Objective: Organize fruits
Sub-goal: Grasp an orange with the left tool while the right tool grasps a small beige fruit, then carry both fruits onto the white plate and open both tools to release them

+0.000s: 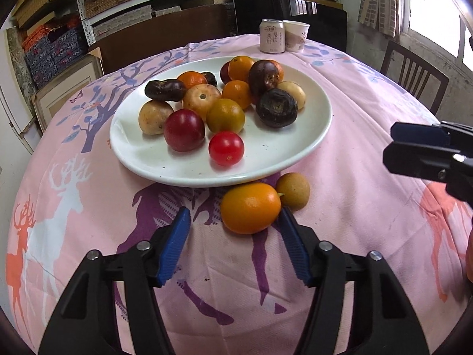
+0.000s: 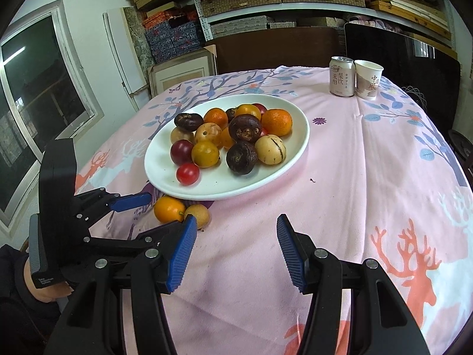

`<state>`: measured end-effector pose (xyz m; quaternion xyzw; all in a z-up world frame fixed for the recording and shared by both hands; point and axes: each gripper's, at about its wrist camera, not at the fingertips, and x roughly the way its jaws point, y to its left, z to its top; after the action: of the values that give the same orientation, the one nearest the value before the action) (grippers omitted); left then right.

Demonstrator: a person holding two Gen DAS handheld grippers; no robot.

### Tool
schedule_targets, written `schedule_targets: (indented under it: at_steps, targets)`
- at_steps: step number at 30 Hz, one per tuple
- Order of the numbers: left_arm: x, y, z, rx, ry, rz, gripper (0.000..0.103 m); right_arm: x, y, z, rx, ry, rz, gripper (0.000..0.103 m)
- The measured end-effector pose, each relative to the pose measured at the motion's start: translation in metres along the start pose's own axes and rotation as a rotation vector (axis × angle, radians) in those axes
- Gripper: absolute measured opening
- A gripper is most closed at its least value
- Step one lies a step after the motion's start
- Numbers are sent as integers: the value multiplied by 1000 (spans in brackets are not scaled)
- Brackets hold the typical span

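The left claw [image 1: 235,217] is hovering low over the worktop [image 1: 354,207] with its blue pads spread wide and holding nothing. The orange fruit [image 1: 250,208] is lying on the cloth just ahead of the pads, offset toward the right pad [image 1: 291,242] rather than centred between them. It is sitting at the near rim of the white plate [image 1: 142,159], and a small tan fruit [image 1: 292,190] is touching it on its right side.

On the plate, a pile of fruit is resting: a red cherry tomato [image 1: 226,148] nearest the rim, with dark, orange and pale pieces stacked behind it. A can [image 1: 272,36] and a paper cup [image 1: 296,35] are standing at the far edge.

The right claw [image 2: 236,233] is waiting to the right over bare cloth, pads also spread wide and empty.

Risks from this position:
- Closing off-centre is likely to push the orange fruit sideways, so that it rolls rather than seats.
- The right pad may be catching the tan fruit as well, knocking it away across the cloth.
- Advancing too far may be striking the plate rim and disturbing the loosely stacked pile.
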<state>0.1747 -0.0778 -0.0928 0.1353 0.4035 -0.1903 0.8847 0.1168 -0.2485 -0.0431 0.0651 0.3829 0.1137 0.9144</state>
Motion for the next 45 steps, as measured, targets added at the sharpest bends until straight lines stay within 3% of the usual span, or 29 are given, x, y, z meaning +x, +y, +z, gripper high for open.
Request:
schedule_targets:
  at_steps: [1,9,17,27,29,30,32,40,45]
  targets:
    - [-1,0,0,1,-2,-6,40,1,0,0,-2,4,-6,57]
    - [-25,27,-9,-78,-45,-11,39,9,6,-6,-34,53,-19,57]
    - [-72,69,-27,-155,-118,46,39,33,40,-3,-147,119,-18,57]
    - [-80,82,-34,-178,-129,58,39,79,64,7,-162,187,-56,56]
    - [-79,82,-34,-179,-129,57,39,84,64,7,-154,200,-49,45]
    - [-79,82,-34,-181,-127,58,39,85,65,7,-158,199,-59,42]
    - [-77,81,-35,-181,-121,57,39,83,66,7,-159,194,-61,28]
    - [-81,71,-33,-149,-127,42,39,35,50,-1,-129,92,-22,28]
    - [-81,58,-7,-116,-138,11,39,-3,25,22,-107,-7,-21,28]
